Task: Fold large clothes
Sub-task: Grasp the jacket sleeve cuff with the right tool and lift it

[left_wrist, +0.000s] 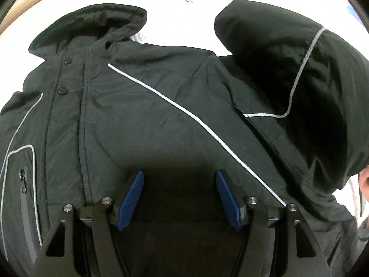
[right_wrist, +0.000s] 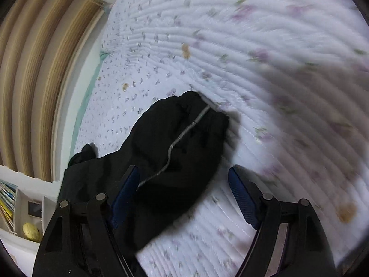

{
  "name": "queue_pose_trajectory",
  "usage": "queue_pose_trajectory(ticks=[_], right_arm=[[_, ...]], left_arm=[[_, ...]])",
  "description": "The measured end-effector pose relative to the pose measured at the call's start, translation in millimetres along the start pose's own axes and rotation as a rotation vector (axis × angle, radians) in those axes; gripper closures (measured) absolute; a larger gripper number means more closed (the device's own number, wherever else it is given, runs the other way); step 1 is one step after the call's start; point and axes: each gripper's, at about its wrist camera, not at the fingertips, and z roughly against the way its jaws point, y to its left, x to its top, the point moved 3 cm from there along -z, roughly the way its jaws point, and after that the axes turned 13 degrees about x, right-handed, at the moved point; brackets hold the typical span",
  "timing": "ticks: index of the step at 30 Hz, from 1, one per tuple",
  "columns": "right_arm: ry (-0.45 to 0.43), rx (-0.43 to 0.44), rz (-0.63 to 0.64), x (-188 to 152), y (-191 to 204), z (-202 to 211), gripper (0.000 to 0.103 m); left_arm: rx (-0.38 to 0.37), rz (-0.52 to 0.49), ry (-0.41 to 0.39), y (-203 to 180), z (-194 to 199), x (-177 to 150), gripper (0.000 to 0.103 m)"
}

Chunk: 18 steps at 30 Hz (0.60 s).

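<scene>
A large black hooded jacket (left_wrist: 143,120) with thin white piping lies front up on a white floral quilt. Its hood (left_wrist: 96,23) is at the top left, and one sleeve (left_wrist: 299,73) is raised and bent over at the right. My left gripper (left_wrist: 180,180) is open just above the jacket's chest, holding nothing. In the right wrist view the black sleeve (right_wrist: 175,143) with its grey piping lies on the quilt. My right gripper (right_wrist: 184,177) is open over it, the left finger (right_wrist: 124,194) against the sleeve cloth.
The quilted floral bedspread (right_wrist: 265,46) fills the far and right side. A striped wooden wall (right_wrist: 30,73) and a shelf with books (right_wrist: 9,205) stand at the left beyond the bed edge. A person's hand (left_wrist: 364,182) shows at the right edge.
</scene>
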Motion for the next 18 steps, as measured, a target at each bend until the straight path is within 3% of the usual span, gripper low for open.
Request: queue_pose_trajectory(ticks=[1, 3, 4, 6, 10, 13, 16, 18], right_arm=[[0.002, -0.045, 0.033, 1, 4, -6, 0.05], [-0.018, -0.119, 0.114, 1, 15, -7, 0.067], [-0.029, -0.131, 0.14, 2, 19, -6, 0.076], [-0.076, -0.181, 0.216, 4, 34, 12, 0.082], [-0.258, -0.348, 0.381, 21, 61, 71, 0.084], [-0.356, -0.46, 0.434, 34, 64, 121, 0.084], [-0.414, -0.58, 0.427, 50, 54, 153, 0.084], [-0.403, -0.587, 0.402, 56, 41, 159, 0.085]], left_arm=[[0.002, -0.003, -0.003, 0, 2, -3, 0.036], [0.004, -0.019, -0.012, -1, 9, -4, 0.039], [-0.009, -0.025, -0.011, -2, 13, -4, 0.047], [-0.055, -0.045, -0.007, -4, 17, 8, 0.057], [-0.13, -0.079, -0.069, -26, 55, 32, 0.056], [-0.17, -0.107, -0.076, -49, 61, 46, 0.056], [-0.189, -0.103, 0.007, -65, 33, 51, 0.056], [-0.19, -0.08, 0.121, -69, -3, 48, 0.055]])
